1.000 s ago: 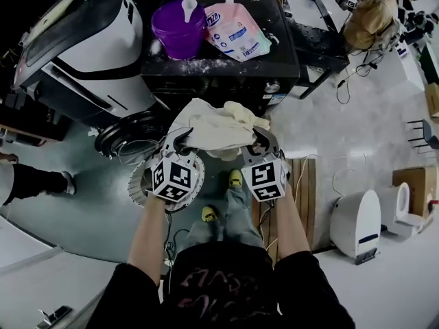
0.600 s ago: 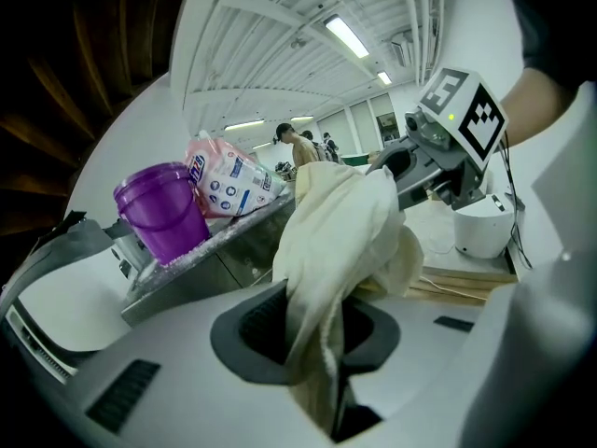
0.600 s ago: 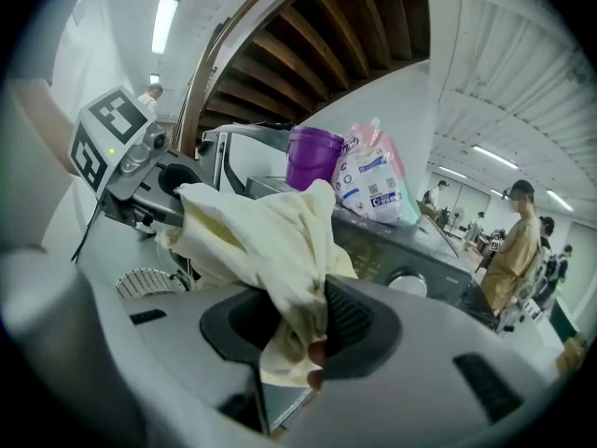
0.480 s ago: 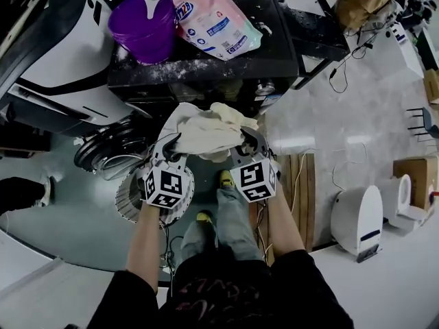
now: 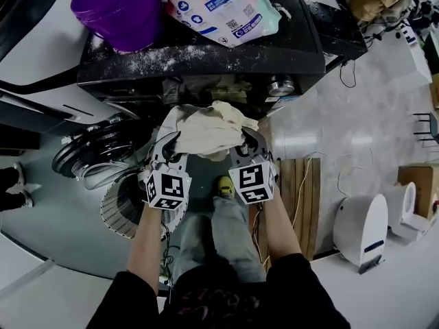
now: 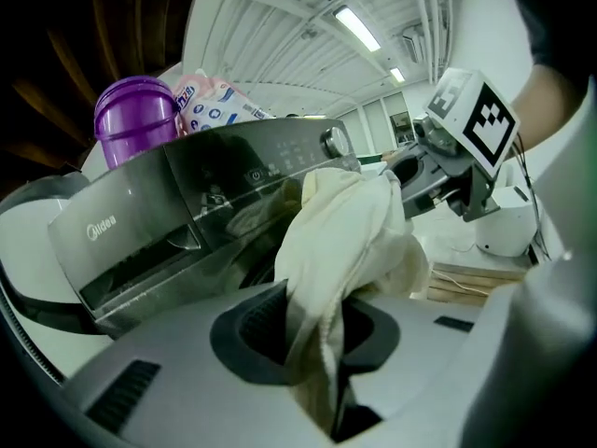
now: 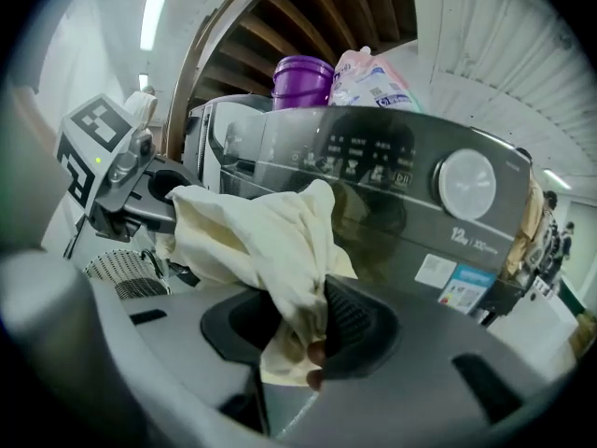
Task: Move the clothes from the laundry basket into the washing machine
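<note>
**A:** Jaws first. What've they got?

**B:** Both are clenched on the same cream garment (image 5: 206,129). The left gripper (image 5: 170,144) pinches one end and the right gripper (image 5: 248,142) the other. The cloth bunches up between them in mid-air, just in front of the washing machine (image 5: 206,53). It's clear of the laundry basket (image 5: 116,208) but not in the drum yet.

**A:** What could go wrong?

**B:** Each pinch is thin, only a fold of fabric, so a tug from one side could pull it out of the other. A loose tail also hangs below the jaws. IMO it could catch on the round door (image 5: 92,157), which looks open at the left, or on the opening's rim. Then part of the garment would end up outside.

**A:** Do the views differ?

**B:** Yes. The head view shows the basket on the floor and the door, plus the purple tub (image 5: 123,5) and detergent pouch (image 5: 219,2) on top of the machine. The machine's front is mostly tucked under its top edge there. The gripper views face that front. The right one shows the control panel w/ its dial (image 7: 466,183), and the left one shows the drawer side. No view shows the drum opening clearly, so I can't tell how well the garment lines up.
</note>
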Available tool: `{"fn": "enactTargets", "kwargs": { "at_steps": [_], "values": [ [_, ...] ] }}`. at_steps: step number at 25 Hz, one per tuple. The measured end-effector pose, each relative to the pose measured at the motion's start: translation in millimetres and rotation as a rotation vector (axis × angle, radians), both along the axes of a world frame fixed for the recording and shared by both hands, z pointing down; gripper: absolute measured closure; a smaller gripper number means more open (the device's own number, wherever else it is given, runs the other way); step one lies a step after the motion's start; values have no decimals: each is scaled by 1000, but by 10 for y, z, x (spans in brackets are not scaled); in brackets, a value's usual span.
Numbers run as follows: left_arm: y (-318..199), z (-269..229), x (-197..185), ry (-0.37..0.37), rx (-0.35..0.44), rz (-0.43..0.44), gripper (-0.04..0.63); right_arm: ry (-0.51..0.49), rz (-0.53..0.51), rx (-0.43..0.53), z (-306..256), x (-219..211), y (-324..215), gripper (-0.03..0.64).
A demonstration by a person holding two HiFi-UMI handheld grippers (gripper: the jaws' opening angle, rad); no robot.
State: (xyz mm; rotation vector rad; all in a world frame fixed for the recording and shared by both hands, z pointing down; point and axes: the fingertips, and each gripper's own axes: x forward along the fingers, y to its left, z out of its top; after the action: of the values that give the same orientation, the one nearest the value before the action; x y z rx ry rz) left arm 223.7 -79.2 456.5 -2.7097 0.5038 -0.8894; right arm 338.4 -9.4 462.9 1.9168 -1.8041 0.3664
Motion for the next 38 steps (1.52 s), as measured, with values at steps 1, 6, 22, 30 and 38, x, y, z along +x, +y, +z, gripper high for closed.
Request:
{"fn": "enactTargets", "kwargs": {
  "at_steps": [1,6,22,30,38],
  "values": [
    [-33,101,23,8,1,-9,514,-3,3,2,104,22,-27,502],
    [-230,569,168,56,7,-56,514,20,22,21,589,142,-180,503],
    [-1160,1416,633,264,-13,-188,515,10,115,219,1404,498,-1020,504],
    [-1460,1677,796,363,-61,-255,515,-81,142,282,1696,701,-1337,503],
    [-1775,1980,914,400,-139,-292,514,-129,154,332,1831,844,-1646,495]
  ]
}}
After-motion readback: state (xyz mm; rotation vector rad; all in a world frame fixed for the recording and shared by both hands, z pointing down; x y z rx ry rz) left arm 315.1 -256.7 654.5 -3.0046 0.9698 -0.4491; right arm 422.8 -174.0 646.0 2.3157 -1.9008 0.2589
